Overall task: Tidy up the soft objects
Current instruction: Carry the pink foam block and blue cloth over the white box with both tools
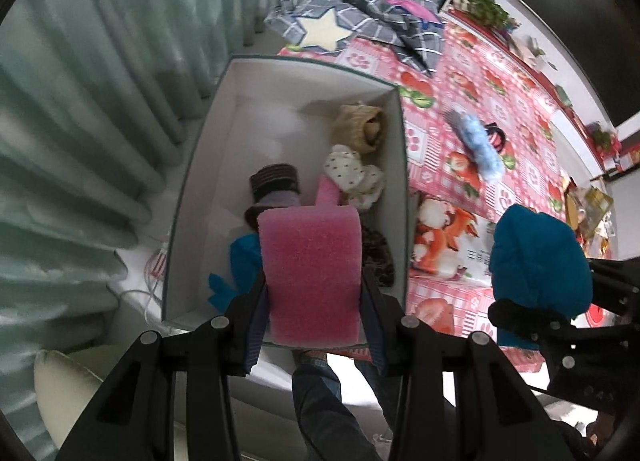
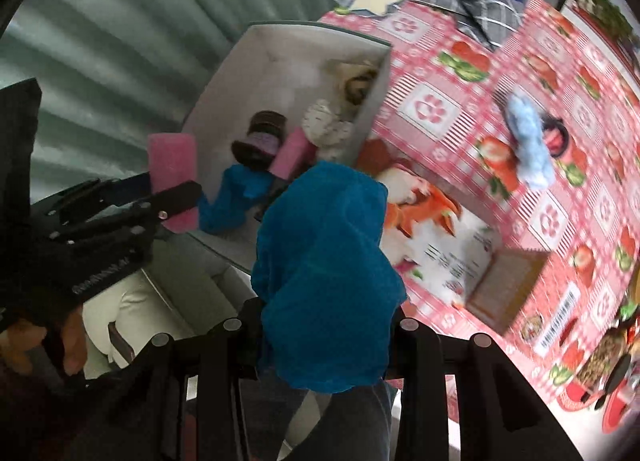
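Observation:
My left gripper [image 1: 314, 301] is shut on a pink sponge block [image 1: 312, 261] and holds it over the near end of a white box [image 1: 200, 165]. The same left gripper [image 2: 176, 189] and pink sponge [image 2: 172, 157] show at the left of the right wrist view. My right gripper [image 2: 324, 325] is shut on a blue cloth [image 2: 324, 273], just right of the box's near corner; the blue cloth [image 1: 536, 257] also shows in the left wrist view. Inside the box lie rolled socks [image 1: 276, 185], a dotted cloth [image 1: 348, 169], a beige knit [image 1: 360, 125], another pink sponge and blue cloth [image 1: 244, 257].
A pale blue fluffy piece [image 1: 480, 145] lies on the pink patterned tablecloth [image 1: 520, 109] right of the box. A grey checked cloth with a star [image 1: 340, 25] lies at the far end. A printed carton [image 2: 460, 257] sits beside the box. Curtains [image 1: 100, 101] hang left.

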Action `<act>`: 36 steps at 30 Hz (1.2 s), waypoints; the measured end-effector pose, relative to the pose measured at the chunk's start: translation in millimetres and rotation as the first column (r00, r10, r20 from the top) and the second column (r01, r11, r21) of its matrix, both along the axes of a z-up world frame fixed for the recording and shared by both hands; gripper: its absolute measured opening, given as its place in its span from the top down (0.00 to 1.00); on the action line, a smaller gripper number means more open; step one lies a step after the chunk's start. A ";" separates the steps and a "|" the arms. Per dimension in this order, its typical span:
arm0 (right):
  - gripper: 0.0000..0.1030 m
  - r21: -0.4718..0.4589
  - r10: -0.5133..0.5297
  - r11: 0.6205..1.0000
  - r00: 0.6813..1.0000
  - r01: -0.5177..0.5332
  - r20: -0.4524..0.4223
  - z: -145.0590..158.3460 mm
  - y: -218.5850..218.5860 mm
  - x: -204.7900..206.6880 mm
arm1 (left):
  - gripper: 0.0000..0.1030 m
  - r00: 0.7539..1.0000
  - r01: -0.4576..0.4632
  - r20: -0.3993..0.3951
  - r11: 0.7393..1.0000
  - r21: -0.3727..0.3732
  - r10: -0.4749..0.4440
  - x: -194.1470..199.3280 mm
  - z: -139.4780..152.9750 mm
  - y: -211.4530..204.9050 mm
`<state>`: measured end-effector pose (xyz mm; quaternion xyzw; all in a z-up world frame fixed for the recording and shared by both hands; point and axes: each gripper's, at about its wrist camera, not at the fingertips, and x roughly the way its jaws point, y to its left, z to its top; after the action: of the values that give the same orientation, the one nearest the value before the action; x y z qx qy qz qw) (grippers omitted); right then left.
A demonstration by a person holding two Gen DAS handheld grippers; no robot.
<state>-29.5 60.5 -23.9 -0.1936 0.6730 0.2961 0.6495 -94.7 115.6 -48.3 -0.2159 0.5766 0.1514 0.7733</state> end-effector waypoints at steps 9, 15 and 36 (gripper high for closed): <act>0.63 0.006 0.040 0.999 0.999 -0.040 -0.018 -6.9 24.0 2.8 | 0.56 0.999 -0.041 -0.030 0.999 -0.003 0.041 -3.8 -10.8 10.5; 0.63 0.018 0.052 0.998 0.998 -0.052 -0.016 -7.3 42.5 12.6 | 0.56 0.997 -0.057 -0.050 0.998 0.000 0.057 -0.8 -18.2 17.8; 0.63 0.011 0.077 0.997 0.996 -0.077 -0.048 -29.4 75.0 28.3 | 0.55 0.989 -0.086 -0.118 0.996 0.020 0.087 3.7 -39.0 29.3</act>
<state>-1.3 135.5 -53.4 -0.2091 0.6791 0.3285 0.6222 -91.1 144.9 -87.3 -0.2253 0.6106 0.2019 0.7319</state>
